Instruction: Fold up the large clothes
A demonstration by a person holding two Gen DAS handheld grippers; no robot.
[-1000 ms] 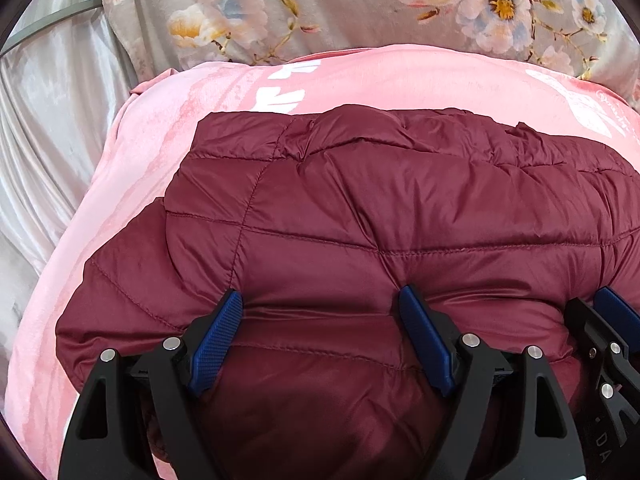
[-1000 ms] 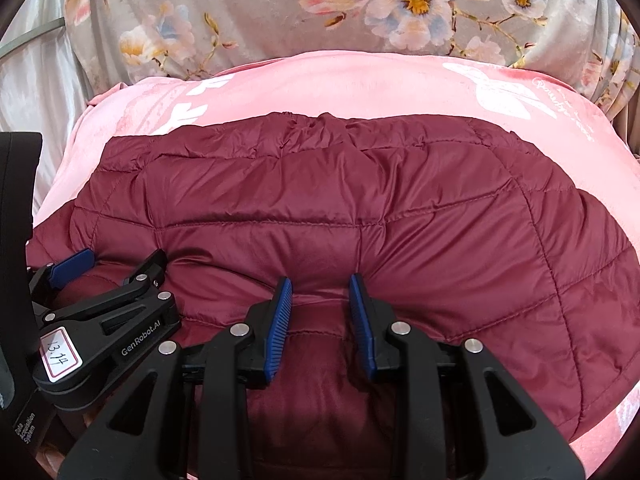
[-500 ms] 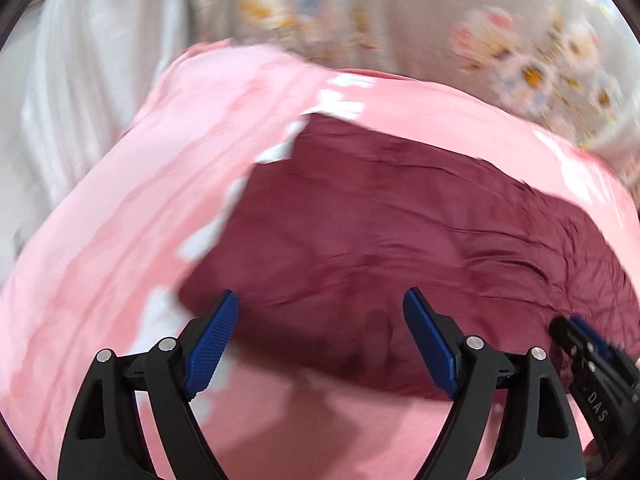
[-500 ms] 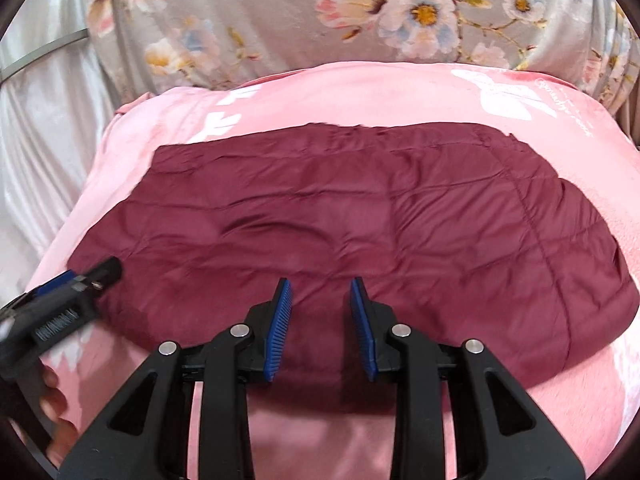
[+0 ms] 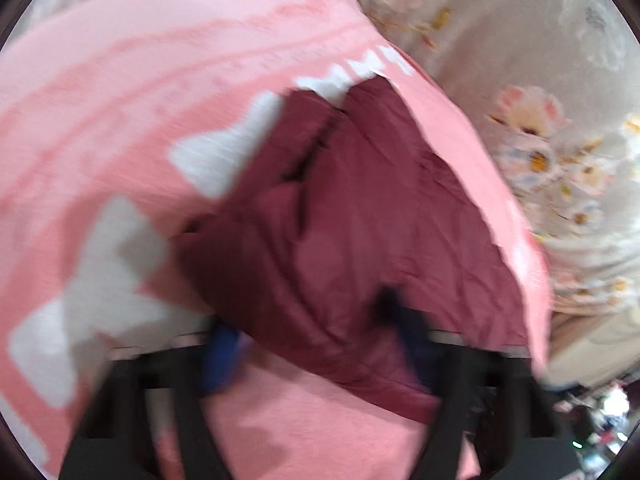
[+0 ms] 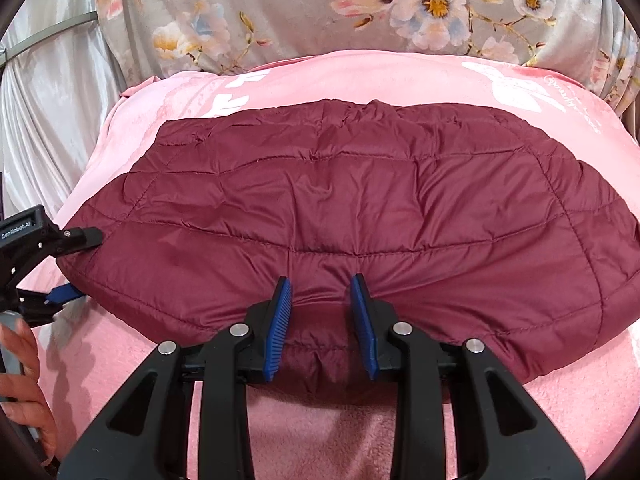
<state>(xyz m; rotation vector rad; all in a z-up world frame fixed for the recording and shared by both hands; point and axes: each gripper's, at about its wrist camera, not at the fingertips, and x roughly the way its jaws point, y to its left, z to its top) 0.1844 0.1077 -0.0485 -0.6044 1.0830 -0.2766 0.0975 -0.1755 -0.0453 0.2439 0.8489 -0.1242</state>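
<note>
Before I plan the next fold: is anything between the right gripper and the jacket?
Nothing visible. The right gripper is at the jacket near edge, its fingers astride a bunched bit of fabric. Only the pink blanket lies underneath.
</note>
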